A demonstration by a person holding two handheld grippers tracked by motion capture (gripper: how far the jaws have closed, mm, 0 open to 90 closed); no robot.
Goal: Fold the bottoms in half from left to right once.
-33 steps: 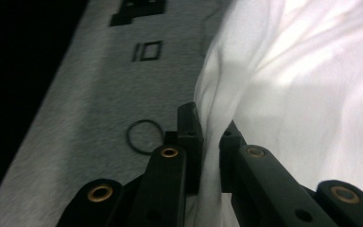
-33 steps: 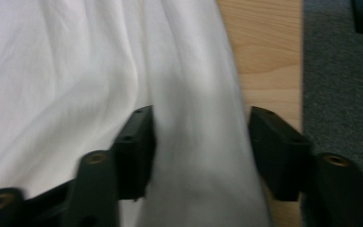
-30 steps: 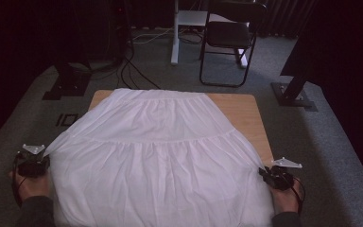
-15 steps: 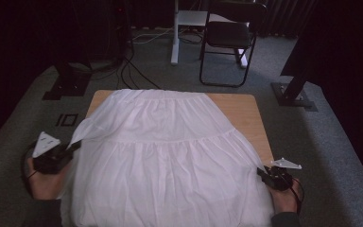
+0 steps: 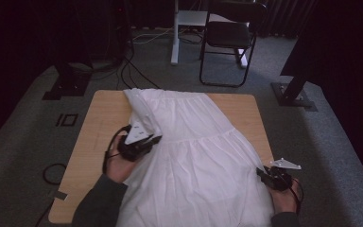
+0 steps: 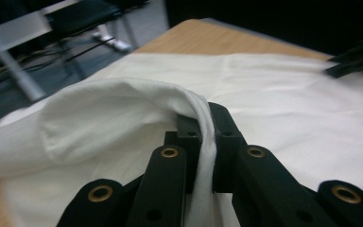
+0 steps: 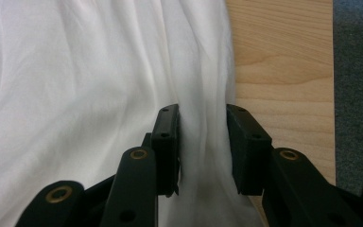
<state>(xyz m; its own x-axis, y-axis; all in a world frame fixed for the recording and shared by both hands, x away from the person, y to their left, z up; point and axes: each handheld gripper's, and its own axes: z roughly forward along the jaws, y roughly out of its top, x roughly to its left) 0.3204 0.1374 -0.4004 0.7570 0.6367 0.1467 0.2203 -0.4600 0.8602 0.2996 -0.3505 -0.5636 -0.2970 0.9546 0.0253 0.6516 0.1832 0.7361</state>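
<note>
A white skirt (image 5: 203, 156) lies spread on the wooden table (image 5: 99, 123) and covers most of its middle and right part, from the far edge down to the near edge. Two gathered seams run across it. Its left edge is lifted and folded over toward the middle, so the bare wood is open on the left side of the table. On the right side the cloth reaches almost to the table edge, and a strip of wood shows beside it in the right gripper view.

The left gripper (image 5: 144, 142) is above the left-middle part of the skirt. Its jaws are closed tight on the folded edge of the cloth; in the left gripper view the fabric (image 6: 123, 113) comes out between the two black pads and makes a rounded fold over them. The person's left hand (image 5: 118, 163) holds this tool, with a dark sleeve (image 5: 97, 203) behind it.

The right gripper (image 5: 264, 175) is at the near right edge of the skirt. Its jaws have just been opening a little and now they stand partly apart. A ridge of the cloth (image 7: 203, 142) lies between them, and the pads do not look pressed on it.

Beyond the table, on the grey carpet (image 5: 340, 156), stand a black chair (image 5: 229, 40) and a white post (image 5: 175, 33), with black cables (image 5: 127, 66) on the far left.
</note>
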